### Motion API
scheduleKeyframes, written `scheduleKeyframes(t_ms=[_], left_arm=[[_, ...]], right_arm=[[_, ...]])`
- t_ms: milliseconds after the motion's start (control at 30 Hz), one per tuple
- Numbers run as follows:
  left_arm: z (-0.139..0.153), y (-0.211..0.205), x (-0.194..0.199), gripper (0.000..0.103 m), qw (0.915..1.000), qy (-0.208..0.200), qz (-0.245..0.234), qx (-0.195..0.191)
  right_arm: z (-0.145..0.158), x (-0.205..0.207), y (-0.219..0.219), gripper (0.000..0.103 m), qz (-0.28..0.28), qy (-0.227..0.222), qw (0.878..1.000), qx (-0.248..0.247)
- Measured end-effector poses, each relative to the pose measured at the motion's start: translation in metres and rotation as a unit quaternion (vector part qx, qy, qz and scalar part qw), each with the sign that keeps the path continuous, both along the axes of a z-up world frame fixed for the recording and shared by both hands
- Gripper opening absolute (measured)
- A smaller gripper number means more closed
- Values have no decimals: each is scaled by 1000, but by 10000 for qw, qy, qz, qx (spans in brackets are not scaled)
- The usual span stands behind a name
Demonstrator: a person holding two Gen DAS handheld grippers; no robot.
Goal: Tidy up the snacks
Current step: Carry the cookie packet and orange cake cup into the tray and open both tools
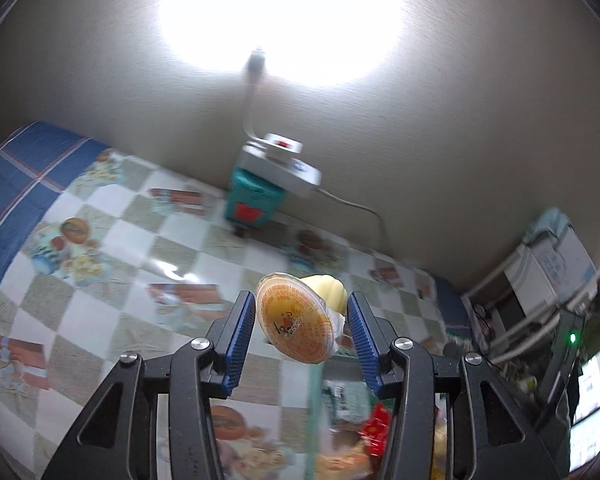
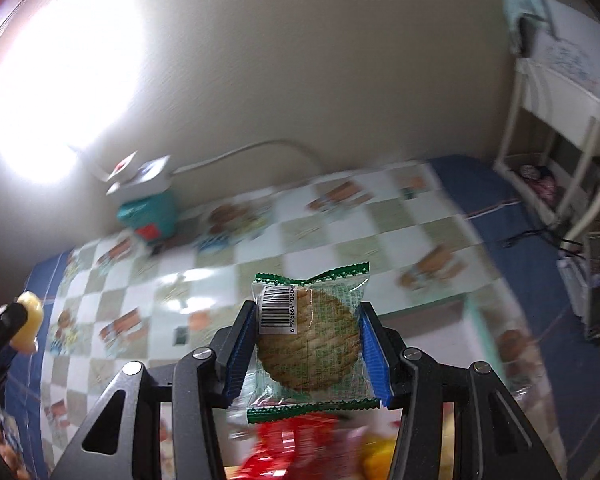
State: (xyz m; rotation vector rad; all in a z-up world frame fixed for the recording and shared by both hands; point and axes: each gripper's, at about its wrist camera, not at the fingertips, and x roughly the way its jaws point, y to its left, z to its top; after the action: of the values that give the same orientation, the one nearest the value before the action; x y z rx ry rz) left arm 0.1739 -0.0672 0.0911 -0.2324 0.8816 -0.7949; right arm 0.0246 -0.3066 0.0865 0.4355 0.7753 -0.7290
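- One jelly cup (image 1: 300,314), pinched between the left gripper (image 1: 300,322) fingers, held tilted above the table (image 1: 112,248).
- One cracker pack (image 2: 310,334), clamped in the right gripper (image 2: 309,346), raised over the table's near edge.

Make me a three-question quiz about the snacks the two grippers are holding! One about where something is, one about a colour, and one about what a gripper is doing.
1. Where does the teal box sit?
A. At the far side of the table, by the wall
B. On the white shelf
C. Between the left gripper's pads

2. What colour are the zigzag edges of the cracker packet?
A. Pink
B. Green
C. Black

3. What is the left gripper doing?
A. Hanging open with nothing in it
B. Gripping a spoon
C. Holding a jelly cup in the air

Answers:
1 A, the box stands on the checked tablecloth against the wall.
2 B, both sealed ends of the packet in the right gripper are green.
3 C, the cup sits between its blue pads above the table.
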Motion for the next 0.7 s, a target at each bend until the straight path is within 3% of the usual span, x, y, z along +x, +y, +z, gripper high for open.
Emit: scheduleKeyframes(t_ms=[267, 700], left_arm=[[5, -56, -43, 49, 9968, -125, -778, 121], [-15, -138, -110, 49, 9809, -190, -1838, 604]], right_arm=[[19, -49, -38, 53, -609, -198, 9977, -222], [28, -94, -69, 53, -975, -379, 9942, -243]])
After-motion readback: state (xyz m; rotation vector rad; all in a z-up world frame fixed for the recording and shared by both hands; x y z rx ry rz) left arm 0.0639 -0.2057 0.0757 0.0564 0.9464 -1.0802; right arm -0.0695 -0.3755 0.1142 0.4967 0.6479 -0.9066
